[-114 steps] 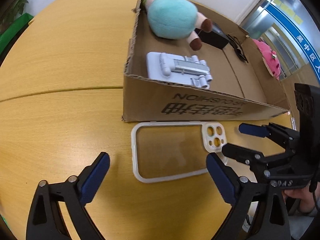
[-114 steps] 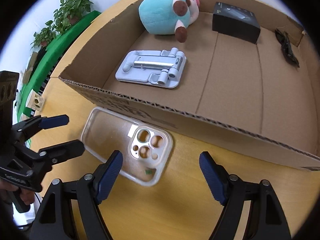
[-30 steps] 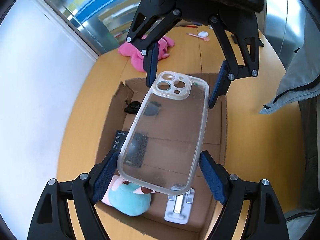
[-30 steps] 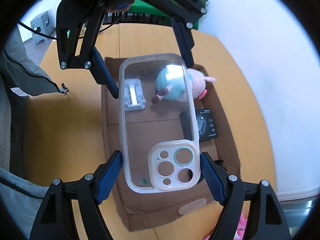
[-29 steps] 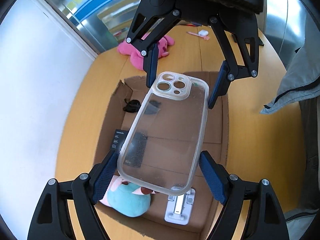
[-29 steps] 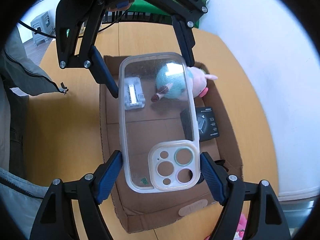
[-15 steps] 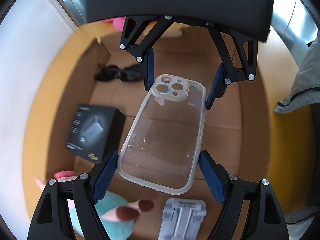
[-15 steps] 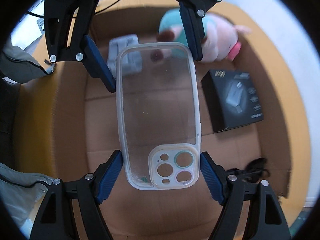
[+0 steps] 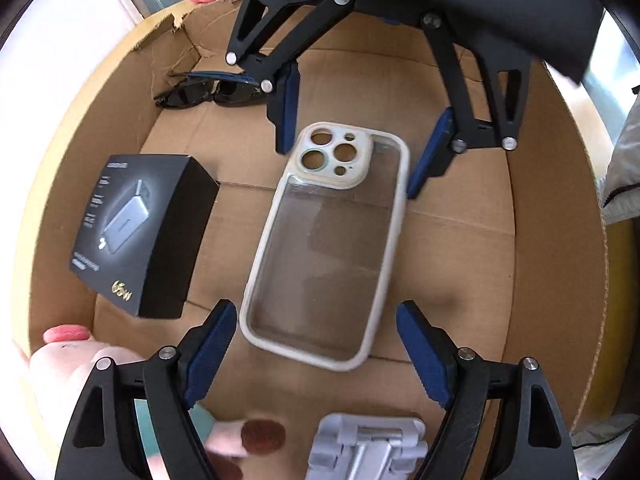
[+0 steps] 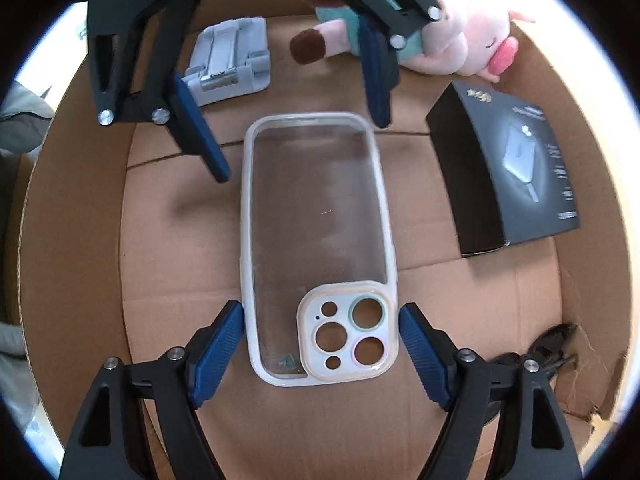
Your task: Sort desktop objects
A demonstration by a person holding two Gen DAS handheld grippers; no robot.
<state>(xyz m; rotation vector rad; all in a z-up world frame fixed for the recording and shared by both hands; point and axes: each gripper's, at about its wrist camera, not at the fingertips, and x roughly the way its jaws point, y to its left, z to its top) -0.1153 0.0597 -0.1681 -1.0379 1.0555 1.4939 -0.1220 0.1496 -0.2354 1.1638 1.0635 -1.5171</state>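
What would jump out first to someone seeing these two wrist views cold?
The clear phone case in the middle of the cardboard box, framed end to end by the left gripper and right gripper, both with jaws spread and not touching it. Next, the black charger box beside the case and the pink-and-teal plush toy at the box's edge.

Clear phone case (image 9: 324,240) flat in cardboard box (image 9: 556,240)
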